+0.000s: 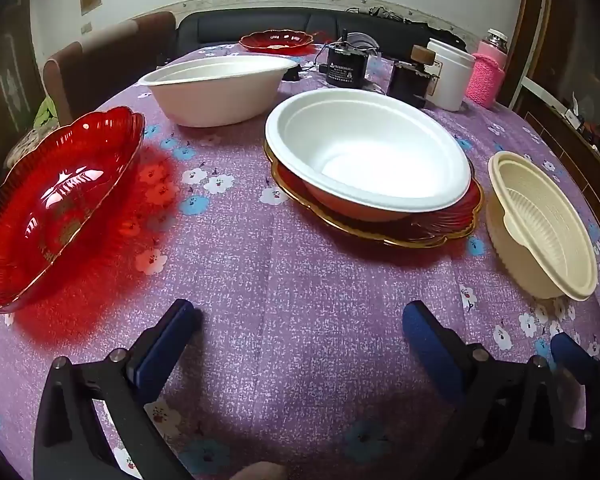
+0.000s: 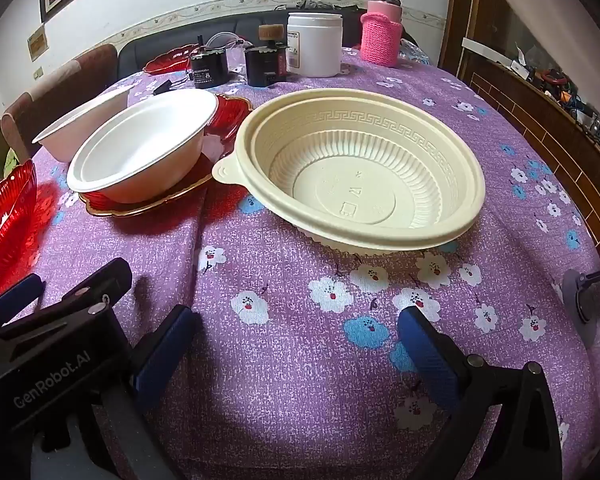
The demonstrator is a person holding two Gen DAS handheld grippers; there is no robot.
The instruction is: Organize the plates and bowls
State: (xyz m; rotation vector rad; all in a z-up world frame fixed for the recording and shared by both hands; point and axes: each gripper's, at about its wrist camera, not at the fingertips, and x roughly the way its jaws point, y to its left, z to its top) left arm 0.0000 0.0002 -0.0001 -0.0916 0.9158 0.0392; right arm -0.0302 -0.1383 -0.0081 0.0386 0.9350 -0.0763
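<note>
A white bowl (image 1: 364,152) sits on a gold-rimmed red plate (image 1: 432,228) at the table's middle; both also show in the right wrist view, the bowl (image 2: 140,152) on the plate (image 2: 228,116). A second white bowl (image 1: 216,88) stands behind it. A red scalloped plate (image 1: 52,204) lies at the left. A cream plastic bowl (image 2: 360,176) stands at the right, straight ahead of my right gripper (image 2: 296,328). My left gripper (image 1: 300,320) is open and empty above the cloth. My right gripper is open and empty too.
Another red plate (image 1: 276,40) lies at the far edge. Black devices (image 1: 344,66), a white tub (image 1: 450,74) and a pink-sleeved bottle (image 1: 488,76) stand at the back right. A chair (image 1: 100,64) stands at the left, a cabinet (image 2: 540,120) at the right.
</note>
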